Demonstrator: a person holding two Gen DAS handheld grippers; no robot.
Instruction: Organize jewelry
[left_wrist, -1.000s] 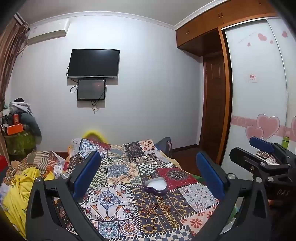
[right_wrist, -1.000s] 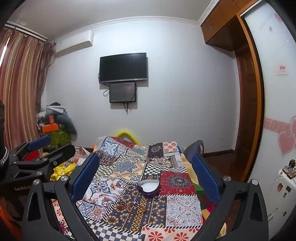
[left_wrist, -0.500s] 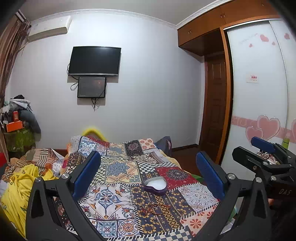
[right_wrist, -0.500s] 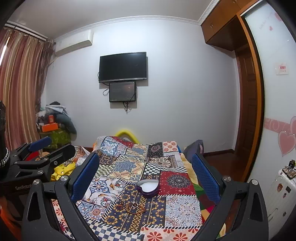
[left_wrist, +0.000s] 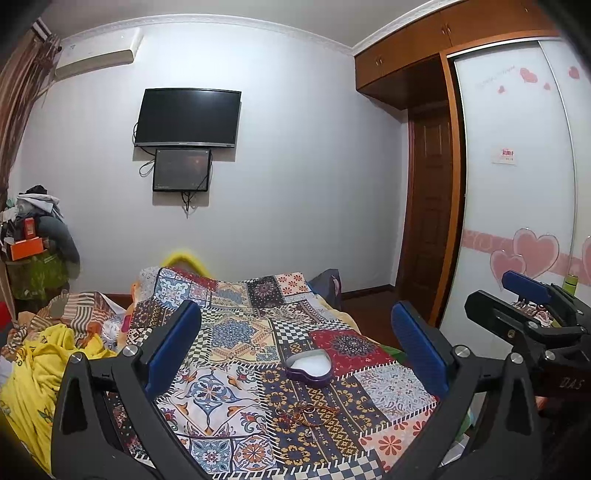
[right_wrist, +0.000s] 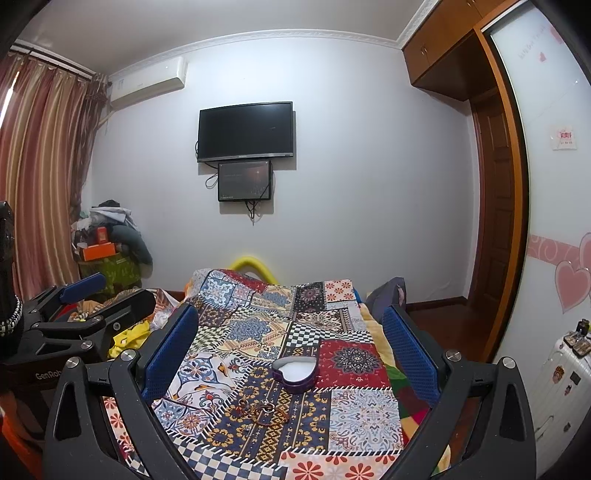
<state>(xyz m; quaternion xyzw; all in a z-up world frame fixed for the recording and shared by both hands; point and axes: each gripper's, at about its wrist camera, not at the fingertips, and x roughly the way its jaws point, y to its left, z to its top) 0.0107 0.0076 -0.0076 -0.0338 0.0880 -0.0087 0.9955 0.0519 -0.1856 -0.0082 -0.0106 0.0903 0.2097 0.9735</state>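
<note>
Left wrist view: we hold left gripper (left_wrist: 295, 343) spread wide, nothing between blue pads, above patchwork quilt (left_wrist: 236, 332). Heart-shaped tin (left_wrist: 308, 367) open at centre; jewelry pile (left_wrist: 304, 411) just beside it at 6 o'clock. Right gripper (left_wrist: 532, 299) at 3 o'clock.

Right wrist view: we see right gripper (right_wrist: 291, 347) spread, empty. Tin (right_wrist: 295, 371) centre, jewelry (right_wrist: 264, 410) at 7 o'clock from it. Left gripper (right_wrist: 92, 295) at 9 o'clock.

Patchwork bedspread (left_wrist: 240, 332): red, navy, cream, checkerboard, floral blocks. Heart-shaped tin (left_wrist: 309, 367): purple wall, white inside. Gripper pads (right_wrist: 168, 354) blue, frames black. Yellow blanket (left_wrist: 33, 376). Curtain (right_wrist: 40, 177) striped pink-brown. Wardrobe door (left_wrist: 517, 184) white, pink hearts.
</note>
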